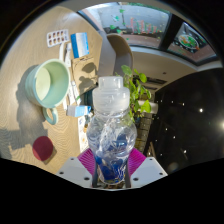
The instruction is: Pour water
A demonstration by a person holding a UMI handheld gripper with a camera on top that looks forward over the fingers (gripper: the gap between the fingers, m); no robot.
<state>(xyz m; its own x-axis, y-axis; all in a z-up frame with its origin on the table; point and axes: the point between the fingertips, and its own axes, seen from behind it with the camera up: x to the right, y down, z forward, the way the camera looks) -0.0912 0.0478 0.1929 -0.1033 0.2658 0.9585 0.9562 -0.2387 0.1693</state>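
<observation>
My gripper [112, 160] clamped on water bottle [110, 130], both pads pressing its sides; bottle upright, cap on. Green cup [48, 82] at ten o'clock, well apart. Risks: thin plastic crumpling, bottle slipping mid-tilt; cap blocking pour; overshooting cup, wetting table [30, 135].

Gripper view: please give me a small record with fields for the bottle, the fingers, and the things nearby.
held item: clear plastic water bottle with white cap, upright
fingers: gripper shut on the bottle, purple pads at both its sides
bottle contents: appears to hold water; level unclear
possible pour target: light green cup, beyond the fingers on the table, looks empty
beside the bottle: green plant
near the fingers: small dark red round object
pouring: not yet begun
</observation>
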